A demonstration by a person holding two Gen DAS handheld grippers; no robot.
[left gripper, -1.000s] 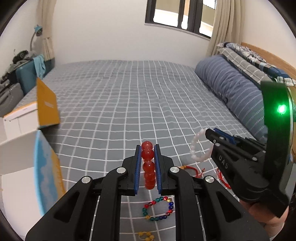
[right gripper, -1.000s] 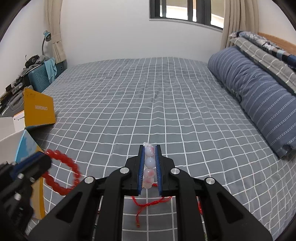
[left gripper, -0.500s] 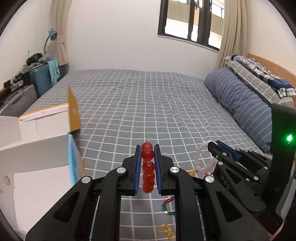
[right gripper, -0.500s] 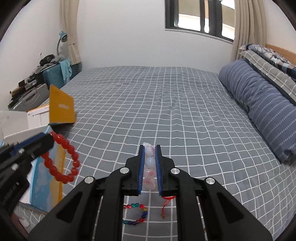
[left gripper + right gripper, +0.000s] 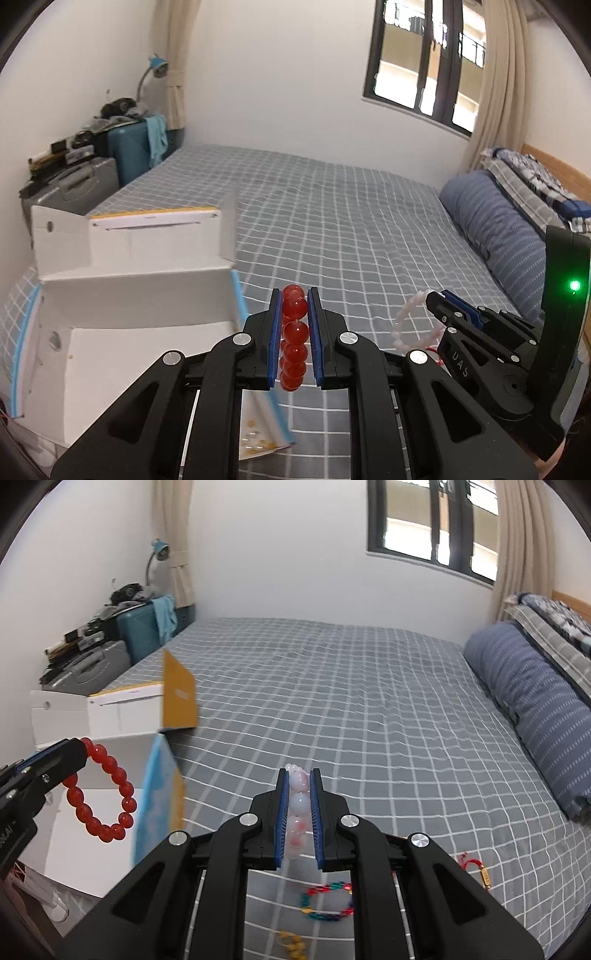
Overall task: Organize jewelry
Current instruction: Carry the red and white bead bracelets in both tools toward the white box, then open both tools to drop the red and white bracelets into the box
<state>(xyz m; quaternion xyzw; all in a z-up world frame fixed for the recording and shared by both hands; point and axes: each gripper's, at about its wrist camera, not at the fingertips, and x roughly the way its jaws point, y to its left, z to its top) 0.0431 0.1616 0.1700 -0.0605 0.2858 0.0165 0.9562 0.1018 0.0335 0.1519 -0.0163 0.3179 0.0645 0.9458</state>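
Observation:
My left gripper [image 5: 293, 295] is shut on a red bead bracelet [image 5: 294, 332], held above the bed beside the open white box [image 5: 140, 295]. From the right wrist view that same red bracelet [image 5: 101, 805] hangs as a full ring from the left gripper [image 5: 75, 747] in front of the box [image 5: 96, 716]. My right gripper [image 5: 298, 775] is shut on a pale white-pink bead bracelet [image 5: 298, 805]; in the left wrist view this bracelet [image 5: 404, 321] dangles from the right gripper [image 5: 434, 297]. A multicoloured bead bracelet [image 5: 327, 902], a yellow bead piece [image 5: 291, 941] and a red cord charm [image 5: 476, 869] lie on the bedspread below.
The grey checked bed [image 5: 332, 221] stretches ahead, with a blue striped bolster [image 5: 495, 236] along its right side. Suitcases and clutter [image 5: 92, 155] stand against the left wall. The box's orange flap [image 5: 179, 698] stands upright, and a blue-edged lid [image 5: 159, 794] leans beside it.
Both grippers have risen and swung left toward the white box, each still gripping its bracelet. The box now fills more of the left side, and the loose jewellery has slid lower in view.

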